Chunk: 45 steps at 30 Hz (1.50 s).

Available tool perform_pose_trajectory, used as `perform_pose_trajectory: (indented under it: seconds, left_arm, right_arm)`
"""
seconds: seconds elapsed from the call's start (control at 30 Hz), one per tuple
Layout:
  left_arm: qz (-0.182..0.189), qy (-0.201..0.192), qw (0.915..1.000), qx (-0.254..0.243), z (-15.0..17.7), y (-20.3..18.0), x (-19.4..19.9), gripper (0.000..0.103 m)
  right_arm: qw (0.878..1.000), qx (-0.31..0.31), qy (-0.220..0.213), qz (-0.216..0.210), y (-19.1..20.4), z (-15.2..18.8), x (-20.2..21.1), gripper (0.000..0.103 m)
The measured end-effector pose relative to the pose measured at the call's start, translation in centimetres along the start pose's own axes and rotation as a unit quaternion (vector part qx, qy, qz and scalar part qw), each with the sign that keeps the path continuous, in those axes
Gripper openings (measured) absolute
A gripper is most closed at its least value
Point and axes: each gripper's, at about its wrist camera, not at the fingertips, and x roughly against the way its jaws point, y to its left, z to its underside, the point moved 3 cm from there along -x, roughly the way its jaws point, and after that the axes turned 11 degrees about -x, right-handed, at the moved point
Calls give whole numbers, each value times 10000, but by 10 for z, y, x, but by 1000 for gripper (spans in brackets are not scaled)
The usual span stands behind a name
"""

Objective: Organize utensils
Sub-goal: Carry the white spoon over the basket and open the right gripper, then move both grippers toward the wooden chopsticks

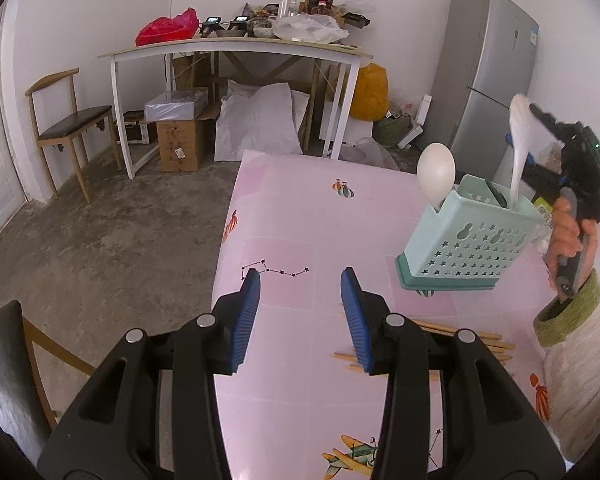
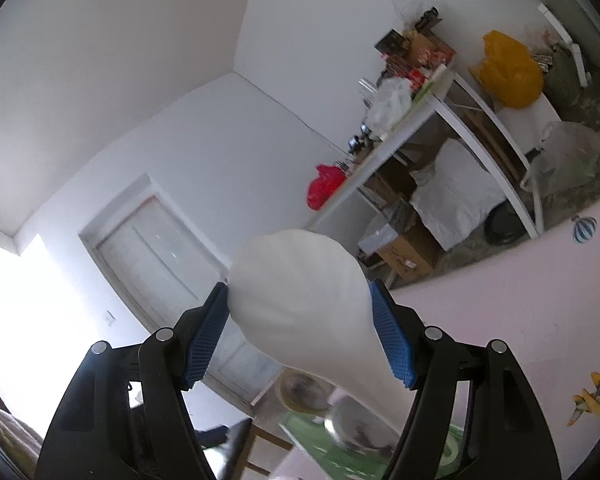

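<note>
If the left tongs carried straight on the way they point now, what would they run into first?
Most likely the pink tablecloth itself. The left tongs are open, empty and angled down over bare cloth near the star print. The mint utensil holder and chopsticks lie off to the right. Depth is uncertain.

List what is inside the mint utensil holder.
Inside the mint utensil holder: one white spoon standing bowl-up, and a second white spoon gripped by the right gripper. Its walls hide their handles.

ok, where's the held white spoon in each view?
Left wrist: spoon at right edge, handle down in the teal holder, right gripper at its bowl.
Right wrist: spoon centre, between the pads.
Shared landmark: red bag.
</note>
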Motion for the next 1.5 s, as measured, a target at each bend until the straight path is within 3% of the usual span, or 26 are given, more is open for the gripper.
perform_pose_trajectory:
  seconds: [0.23,0.3,0.4,0.57,0.77,0.87,0.97,1.03,1.07,1.13,1.27,1.37,1.5]
  left_arm:
    - [34,57,10000,10,0,1,-1,40]
    - [65,67,10000,17,0,2,-2,40]
    - [105,77,9999,28,2,0,-3,41]
    - [162,104,9998,42,7,-3,-3,42]
    - [247,168,9996,11,16,-10,1,43]
    - [454,328,9984,-37,28,-21,-2,43]
    - [885,614,9942,6,44,-38,-10,43]
    - [1242,804,9889,123,56,-52,-17,43]
    - [1409,880,9859,194,61,-59,-21,43]
    - [1747,1050,9782,409,71,-71,-31,39]
    - [2310,1321,9596,912,87,-87,-52,28]
    - [2551,1609,9416,1498,99,-90,-73,19]
    - [2637,1574,9351,1769,99,-92,-78,15]
  right_arm:
    - [9991,176,52,376,-1,11,14,69]
    - [9981,293,26,544,3,13,21,79]
    - [9950,514,-88,852,12,17,36,85]
    - [9892,598,-368,1286,18,21,61,87]
    - [9856,674,-756,1355,44,55,114,87]
    - [9902,580,-283,1240,48,86,114,87]
    - [9885,393,726,1271,38,126,85,87]
    - [9748,450,1334,1730,26,149,58,87]
    - [9615,606,1630,2129,18,159,42,85]
    - [9375,925,2028,2674,6,171,18,74]
    - [8999,1259,2486,3354,-21,178,-14,60]
    - [8865,1110,2689,3598,-36,180,-17,50]
    - [8844,949,2732,3663,-33,186,-5,47]
